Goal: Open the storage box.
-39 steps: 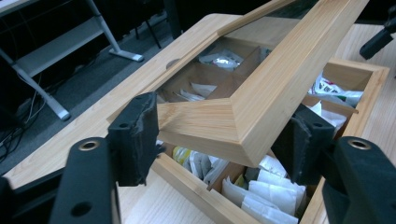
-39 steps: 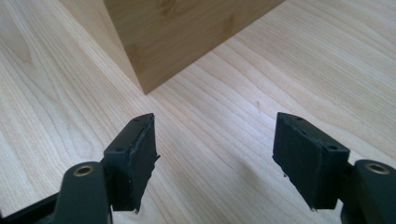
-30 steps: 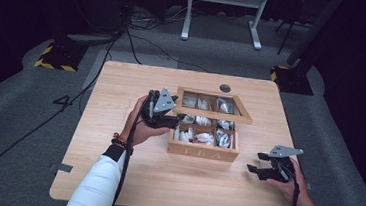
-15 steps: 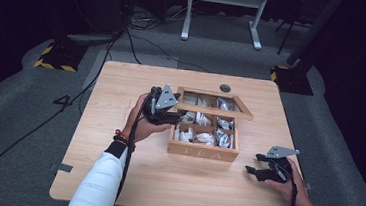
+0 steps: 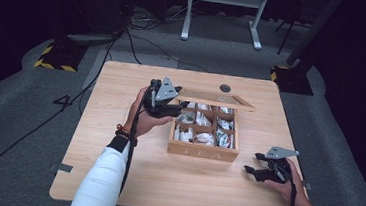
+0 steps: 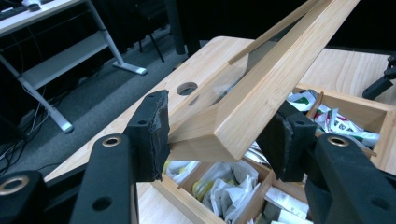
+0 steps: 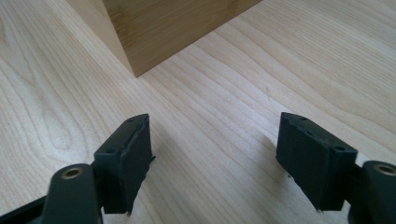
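Wooden lid (image 5: 215, 99) overhangs tea packets (image 5: 204, 128), left claw (image 6: 219, 135) gripping it.

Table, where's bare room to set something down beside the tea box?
Bare wood lies left of the tea box, toward the table edge, and along the near edge before it. Crowded: the box's packet-filled compartments under the lid.

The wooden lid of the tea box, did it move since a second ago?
Yes. The lid, gripped at its corner by the left hand-held gripper, has swung forward over the box, covering more of the back compartments.
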Available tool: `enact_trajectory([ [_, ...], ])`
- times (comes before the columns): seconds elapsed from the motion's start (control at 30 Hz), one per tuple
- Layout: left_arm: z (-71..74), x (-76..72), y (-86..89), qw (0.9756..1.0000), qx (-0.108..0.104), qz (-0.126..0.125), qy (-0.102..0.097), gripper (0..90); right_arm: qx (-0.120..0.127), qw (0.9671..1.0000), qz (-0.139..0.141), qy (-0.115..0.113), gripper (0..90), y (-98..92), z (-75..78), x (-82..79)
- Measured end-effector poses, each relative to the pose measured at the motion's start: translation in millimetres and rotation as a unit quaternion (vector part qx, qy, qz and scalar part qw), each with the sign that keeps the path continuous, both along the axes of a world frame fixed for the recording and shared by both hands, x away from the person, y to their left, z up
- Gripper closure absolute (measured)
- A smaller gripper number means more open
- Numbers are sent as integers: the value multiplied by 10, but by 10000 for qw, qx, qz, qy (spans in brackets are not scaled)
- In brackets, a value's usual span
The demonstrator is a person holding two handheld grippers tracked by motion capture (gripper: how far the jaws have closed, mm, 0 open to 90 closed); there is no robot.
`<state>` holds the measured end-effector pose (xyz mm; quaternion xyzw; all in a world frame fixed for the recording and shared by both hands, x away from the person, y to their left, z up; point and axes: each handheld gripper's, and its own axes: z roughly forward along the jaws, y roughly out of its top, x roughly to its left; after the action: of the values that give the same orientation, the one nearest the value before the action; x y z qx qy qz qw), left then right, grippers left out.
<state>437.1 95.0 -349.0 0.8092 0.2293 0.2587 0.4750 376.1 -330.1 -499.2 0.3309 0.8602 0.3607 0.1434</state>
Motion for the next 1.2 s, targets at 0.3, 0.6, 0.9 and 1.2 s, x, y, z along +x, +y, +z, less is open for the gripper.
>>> enact_trajectory([
  [0.3,56,98,-7,9999,-71,75,22,485,133,9999,11,-108,216,-10,-40,7],
  [0.6,122,181,-11,9999,-103,131,36,508,153,9998,12,-125,212,-11,-46,8],
  [0.9,200,308,-15,9995,-245,185,85,523,154,9998,31,-125,208,-11,-47,13],
  [1.2,261,393,-20,9992,-303,223,139,524,145,9998,55,-114,191,-2,-48,19],
])
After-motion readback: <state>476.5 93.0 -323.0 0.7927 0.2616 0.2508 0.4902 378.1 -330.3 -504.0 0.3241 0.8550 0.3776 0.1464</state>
